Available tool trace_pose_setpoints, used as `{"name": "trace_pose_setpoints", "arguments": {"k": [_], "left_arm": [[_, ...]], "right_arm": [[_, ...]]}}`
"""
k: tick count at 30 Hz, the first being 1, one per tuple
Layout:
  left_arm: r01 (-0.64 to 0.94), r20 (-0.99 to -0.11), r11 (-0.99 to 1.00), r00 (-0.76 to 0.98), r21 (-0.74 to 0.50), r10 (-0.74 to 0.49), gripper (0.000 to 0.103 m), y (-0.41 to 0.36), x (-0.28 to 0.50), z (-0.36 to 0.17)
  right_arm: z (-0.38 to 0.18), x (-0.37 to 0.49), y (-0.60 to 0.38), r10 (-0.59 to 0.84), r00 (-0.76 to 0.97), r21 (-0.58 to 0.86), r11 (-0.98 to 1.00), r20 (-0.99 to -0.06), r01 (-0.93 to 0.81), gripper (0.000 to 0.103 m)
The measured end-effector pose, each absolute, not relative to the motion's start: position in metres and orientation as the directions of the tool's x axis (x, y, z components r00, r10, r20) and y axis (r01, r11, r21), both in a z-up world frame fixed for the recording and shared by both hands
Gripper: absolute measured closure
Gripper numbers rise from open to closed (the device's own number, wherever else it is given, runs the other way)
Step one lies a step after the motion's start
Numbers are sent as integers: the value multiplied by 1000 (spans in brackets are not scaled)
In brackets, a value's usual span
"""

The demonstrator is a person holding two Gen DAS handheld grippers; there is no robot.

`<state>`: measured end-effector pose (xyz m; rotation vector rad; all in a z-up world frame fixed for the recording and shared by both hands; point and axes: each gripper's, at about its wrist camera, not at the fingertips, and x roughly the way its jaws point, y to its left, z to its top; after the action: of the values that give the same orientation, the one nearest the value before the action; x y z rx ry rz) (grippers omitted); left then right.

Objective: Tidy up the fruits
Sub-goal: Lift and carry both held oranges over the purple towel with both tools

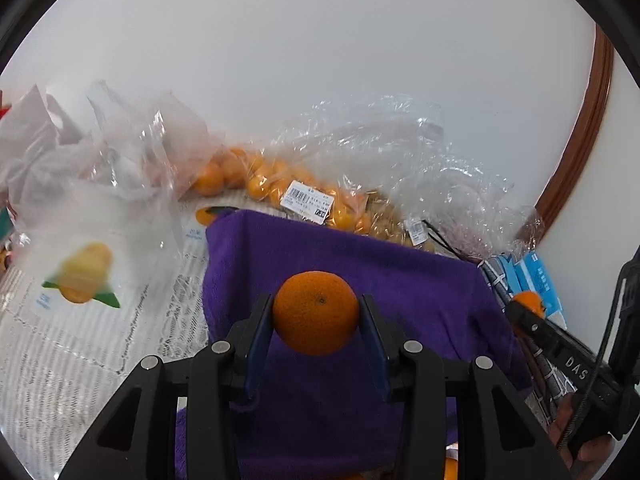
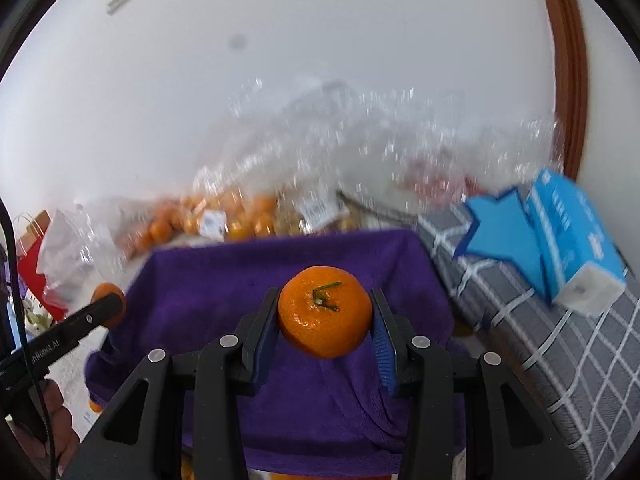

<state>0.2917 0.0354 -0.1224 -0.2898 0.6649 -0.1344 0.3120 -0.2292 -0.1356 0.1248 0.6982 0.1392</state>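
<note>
Mandarins, one per gripper: stem-down fruit (image 1: 316,312) clamped in left gripper (image 1: 317,320), stemmed fruit (image 2: 325,312) clamped in right gripper (image 2: 325,318), both held above purple towel (image 1: 360,264). Beyond, bagged mandarins (image 1: 256,176) heaped against wall, untouched. Judged early: two picked, neither set down, most left in plastic. Destination not identifiable; far clutter blurred in right view; towel's underside and contents hidden.

We see two orange tangerines (image 1: 316,312) (image 2: 325,317) over a purple towel (image 1: 400,280). Beside it lie a grey white-checked cloth (image 2: 540,320) and a blue, perhaps tissue, pack (image 2: 576,240).
</note>
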Motion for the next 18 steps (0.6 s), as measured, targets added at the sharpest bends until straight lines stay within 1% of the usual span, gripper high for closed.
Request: {"name": "trace_pose_setpoints", "arguments": {"k": [3, 6, 9, 18], "left_arm": [[30, -601, 961, 774, -276, -197, 62, 34, 294, -128], [52, -612, 956, 758, -288, -226, 62, 34, 297, -130], [59, -610, 961, 762, -269, -218, 62, 31, 296, -131], [63, -653, 964, 725, -257, -221, 62, 27, 302, -144]], "right_arm": [[-150, 319, -232, 142, 739, 144, 988, -659, -62, 60], [-162, 324, -235, 133, 718, 147, 988, -683, -43, 60], [-168, 324, -238, 137, 709, 160, 987, -692, -35, 60], [-184, 330, -229, 105, 675, 102, 994, -730, -44, 60]]}}
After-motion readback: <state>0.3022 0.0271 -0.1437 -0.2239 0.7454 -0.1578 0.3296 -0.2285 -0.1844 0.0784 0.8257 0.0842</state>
